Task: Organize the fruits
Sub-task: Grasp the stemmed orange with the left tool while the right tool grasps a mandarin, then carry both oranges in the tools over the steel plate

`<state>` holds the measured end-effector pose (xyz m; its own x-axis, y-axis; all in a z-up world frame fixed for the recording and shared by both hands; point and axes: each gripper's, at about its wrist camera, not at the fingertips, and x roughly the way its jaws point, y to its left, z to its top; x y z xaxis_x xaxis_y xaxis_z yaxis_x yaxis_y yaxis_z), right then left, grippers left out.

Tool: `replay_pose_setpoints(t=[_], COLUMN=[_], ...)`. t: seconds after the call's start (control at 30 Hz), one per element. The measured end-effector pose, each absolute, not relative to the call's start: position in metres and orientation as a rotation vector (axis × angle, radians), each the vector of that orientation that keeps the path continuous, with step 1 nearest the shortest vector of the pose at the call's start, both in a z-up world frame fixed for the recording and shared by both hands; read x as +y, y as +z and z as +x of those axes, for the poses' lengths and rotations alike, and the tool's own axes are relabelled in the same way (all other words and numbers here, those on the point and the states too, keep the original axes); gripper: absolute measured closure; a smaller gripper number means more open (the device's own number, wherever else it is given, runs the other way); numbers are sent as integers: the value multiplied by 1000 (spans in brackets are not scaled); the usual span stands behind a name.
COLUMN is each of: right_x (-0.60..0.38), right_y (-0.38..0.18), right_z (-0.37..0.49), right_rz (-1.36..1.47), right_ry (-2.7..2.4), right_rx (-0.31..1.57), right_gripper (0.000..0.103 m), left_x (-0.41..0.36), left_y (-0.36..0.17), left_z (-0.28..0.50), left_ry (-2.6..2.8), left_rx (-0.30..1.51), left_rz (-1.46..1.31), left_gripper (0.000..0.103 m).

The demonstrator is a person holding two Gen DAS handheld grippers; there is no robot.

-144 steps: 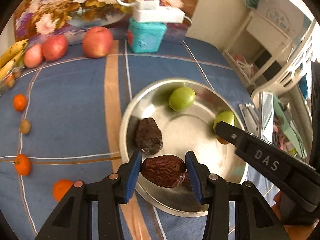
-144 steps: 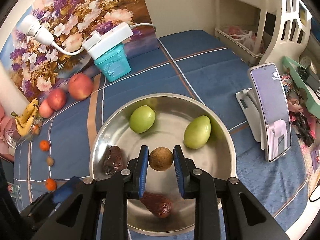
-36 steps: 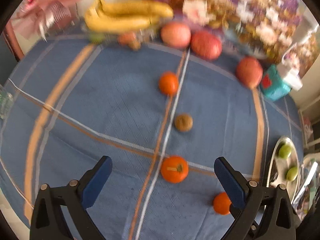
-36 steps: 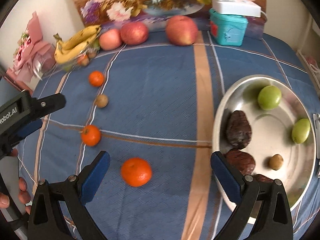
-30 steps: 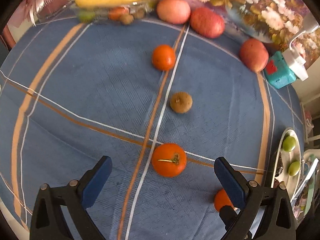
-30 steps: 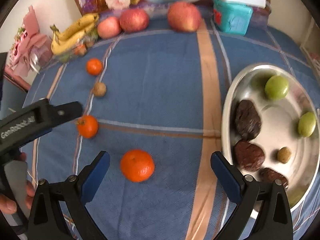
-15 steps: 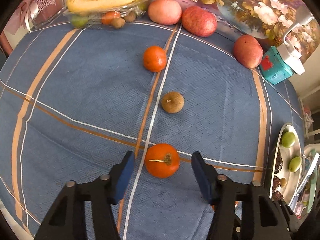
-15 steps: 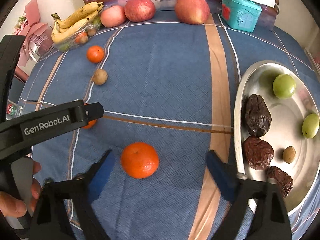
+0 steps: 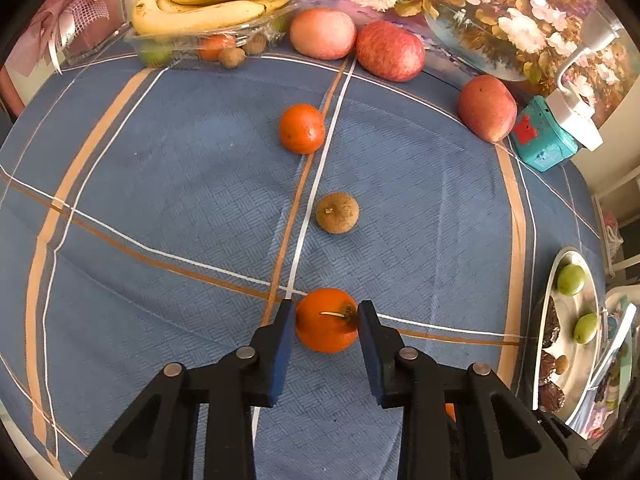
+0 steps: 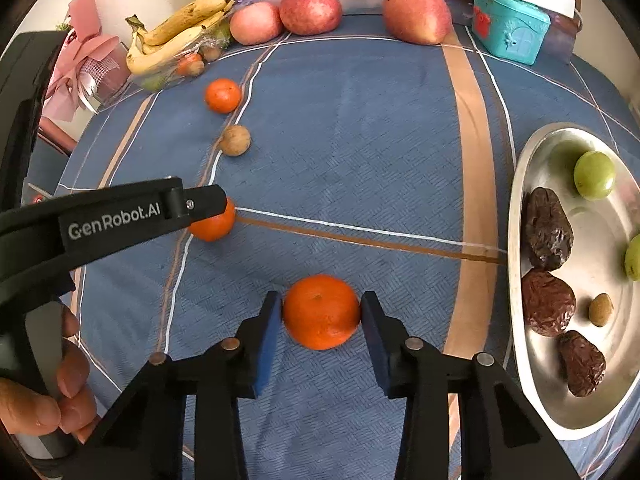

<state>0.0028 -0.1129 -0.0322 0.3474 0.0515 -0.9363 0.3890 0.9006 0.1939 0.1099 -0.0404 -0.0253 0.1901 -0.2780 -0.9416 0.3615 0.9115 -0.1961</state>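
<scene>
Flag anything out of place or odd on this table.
Loose fruit lies scattered on the cloth instead of in the metal dish or banana tray: three oranges and a small brown fruit. Both tongs, left and right, flank oranges. Nothing looks spilled or damaged.

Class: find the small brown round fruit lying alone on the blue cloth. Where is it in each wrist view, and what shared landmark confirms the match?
Left wrist: brown fruit centre, beyond the gripped orange.
Right wrist: brown fruit upper left, below the far orange.
Shared landmark: teal box.
</scene>
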Motion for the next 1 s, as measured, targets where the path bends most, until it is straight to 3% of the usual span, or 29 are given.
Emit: replay_pose_setpoints(t=[0.67, 1.0], right_x=[-140, -145], right_y=[-9, -5], right_z=[-12, -17], right_rz=[458, 483], right_ry=[-310, -319], right_rx=[1131, 1111], right_gripper=[62, 62], left_x=[-33, -25], left_y=[-43, -16], left_z=[109, 108], left_ry=[-477, -498], left_rx=[1368, 1300], left_rz=[10, -41], left_gripper=[68, 68])
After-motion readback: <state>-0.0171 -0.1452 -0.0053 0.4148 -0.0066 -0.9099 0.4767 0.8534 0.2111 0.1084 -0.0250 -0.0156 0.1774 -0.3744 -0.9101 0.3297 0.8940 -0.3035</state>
